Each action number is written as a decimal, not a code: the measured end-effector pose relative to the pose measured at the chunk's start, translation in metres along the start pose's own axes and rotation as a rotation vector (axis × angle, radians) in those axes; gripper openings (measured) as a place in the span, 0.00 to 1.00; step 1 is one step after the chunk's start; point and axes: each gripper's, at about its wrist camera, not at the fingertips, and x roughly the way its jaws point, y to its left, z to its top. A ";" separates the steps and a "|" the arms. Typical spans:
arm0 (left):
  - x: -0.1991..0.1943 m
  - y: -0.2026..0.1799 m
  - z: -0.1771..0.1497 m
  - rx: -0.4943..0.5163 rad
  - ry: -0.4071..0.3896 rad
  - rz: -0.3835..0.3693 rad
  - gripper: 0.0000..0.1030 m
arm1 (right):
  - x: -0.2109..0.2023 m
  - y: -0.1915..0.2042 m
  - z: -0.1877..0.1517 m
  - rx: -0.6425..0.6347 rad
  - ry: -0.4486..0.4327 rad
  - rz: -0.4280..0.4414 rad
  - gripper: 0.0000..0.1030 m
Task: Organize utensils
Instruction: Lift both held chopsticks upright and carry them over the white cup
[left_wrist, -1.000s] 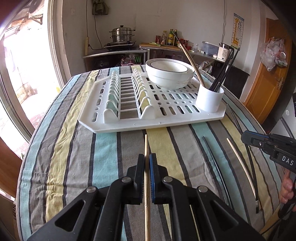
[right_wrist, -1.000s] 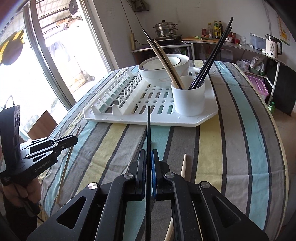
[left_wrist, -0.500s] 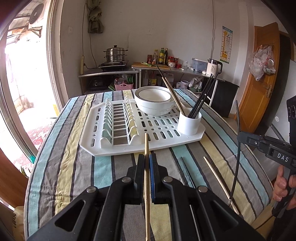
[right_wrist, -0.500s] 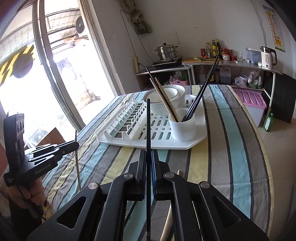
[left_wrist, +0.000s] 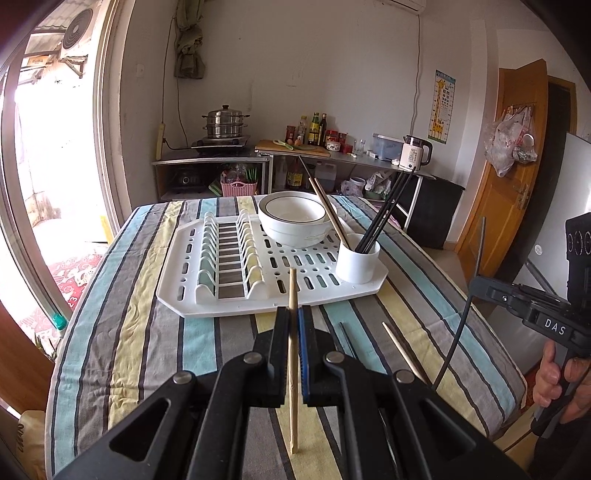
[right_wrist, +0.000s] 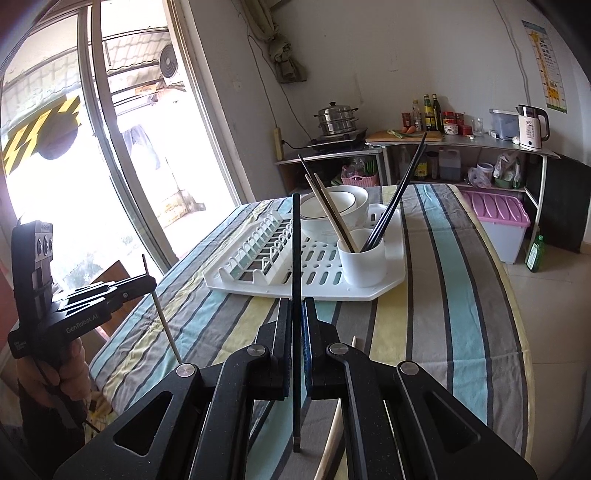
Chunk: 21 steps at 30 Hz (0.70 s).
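Observation:
My left gripper is shut on a pale wooden chopstick, held above the striped cloth with its tip toward the white drying rack. My right gripper is shut on a black chopstick that stands nearly upright in its view. Each gripper also shows in the other's view: the right gripper at the right edge, the left gripper at the left. A white cup on the rack's right corner holds several black and wooden chopsticks. On the cloth lie a black chopstick and a wooden chopstick.
Stacked white bowls sit at the back of the rack, its plate slots to their left. A person's hand grips the right handle. A glass door is on the left, a kitchen counter behind the table, and a pink-lidded bin on the floor.
Both grippers have risen off the cloth and drawn back from the rack, each carrying its chopstick. The rack and cup now look smaller and farther away.

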 end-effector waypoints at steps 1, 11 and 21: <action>-0.001 0.000 -0.001 -0.001 -0.001 -0.001 0.05 | -0.002 0.000 0.000 0.000 -0.004 -0.001 0.05; -0.007 -0.003 0.006 0.003 -0.017 -0.014 0.05 | -0.013 0.000 0.009 -0.007 -0.052 -0.004 0.05; 0.005 -0.016 0.038 0.013 -0.027 -0.067 0.05 | -0.016 -0.007 0.032 -0.018 -0.094 -0.033 0.05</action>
